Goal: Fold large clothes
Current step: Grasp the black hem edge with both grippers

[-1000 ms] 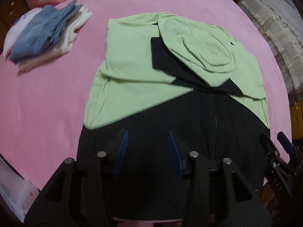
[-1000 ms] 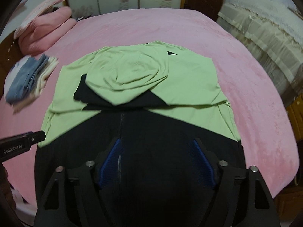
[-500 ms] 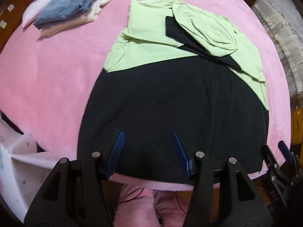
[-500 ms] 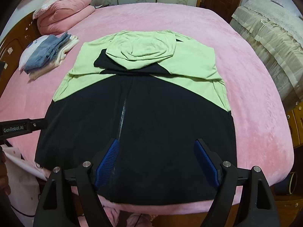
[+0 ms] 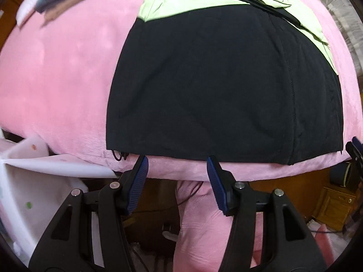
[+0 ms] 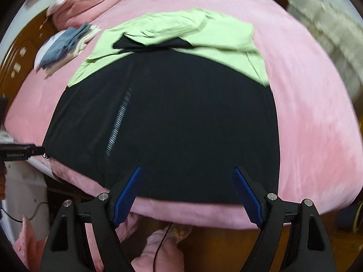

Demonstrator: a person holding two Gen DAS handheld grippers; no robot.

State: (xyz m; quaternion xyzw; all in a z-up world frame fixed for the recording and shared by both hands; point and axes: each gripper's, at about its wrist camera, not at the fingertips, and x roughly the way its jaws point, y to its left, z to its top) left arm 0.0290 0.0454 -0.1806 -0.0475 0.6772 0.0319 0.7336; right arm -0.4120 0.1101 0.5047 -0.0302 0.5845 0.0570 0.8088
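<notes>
A large black and light-green hooded jacket (image 5: 226, 79) lies flat on the pink bed (image 5: 56, 79), zipper up, sleeves and hood folded onto its green upper part. It also shows in the right wrist view (image 6: 170, 117). My left gripper (image 5: 177, 162) is open and empty, its fingertips just below the jacket's black bottom hem at the bed's front edge. My right gripper (image 6: 187, 173) is open and empty, its fingertips over the hem near the jacket's right side. The left gripper's tip shows in the right wrist view (image 6: 34, 151) by the hem's left corner.
A stack of folded clothes (image 6: 65, 45) lies at the bed's far left, with a pink folded quilt (image 6: 90, 2) behind it. A white plastic stand (image 5: 34, 181) is at the bed's left front. A cream-covered piece of furniture (image 6: 329, 29) stands to the right.
Both grippers have drawn back and down from over the jacket's middle to its bottom hem at the bed's front edge. Both stayed open and empty.
</notes>
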